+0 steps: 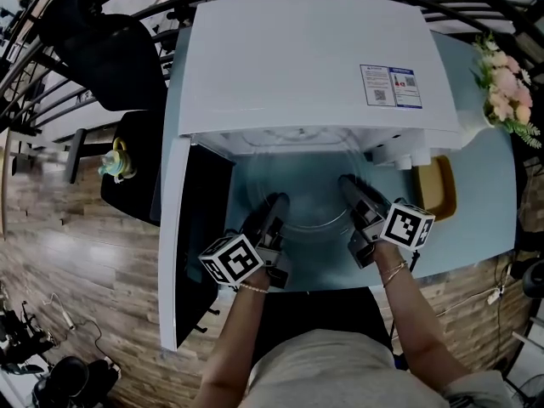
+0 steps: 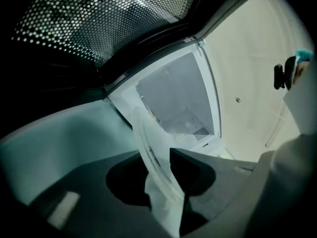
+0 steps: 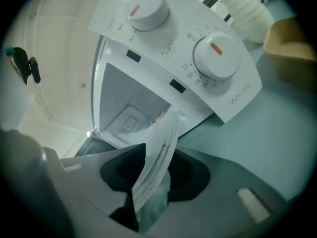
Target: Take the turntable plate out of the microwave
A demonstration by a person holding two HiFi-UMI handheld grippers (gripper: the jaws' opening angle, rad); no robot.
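Observation:
The clear glass turntable plate (image 1: 310, 204) hangs level just in front of the white microwave (image 1: 297, 58), above the pale blue table (image 1: 476, 219). My left gripper (image 1: 274, 204) is shut on the plate's left rim and my right gripper (image 1: 350, 185) on its right rim. In the left gripper view the plate's rim (image 2: 154, 157) runs edge-on between the jaws of the left gripper (image 2: 161, 163), with the empty microwave cavity (image 2: 178, 98) behind. The right gripper view shows the rim (image 3: 157, 155) pinched in the right gripper (image 3: 154, 165), below the two-knob control panel (image 3: 198, 58).
The microwave's dark door (image 1: 191, 228) stands open to the left, its mesh window (image 2: 99, 19) beside my left gripper. A tan tray (image 1: 438, 185) lies right of the microwave, flowers (image 1: 506, 83) farther right. A black chair (image 1: 110, 58) stands at the left.

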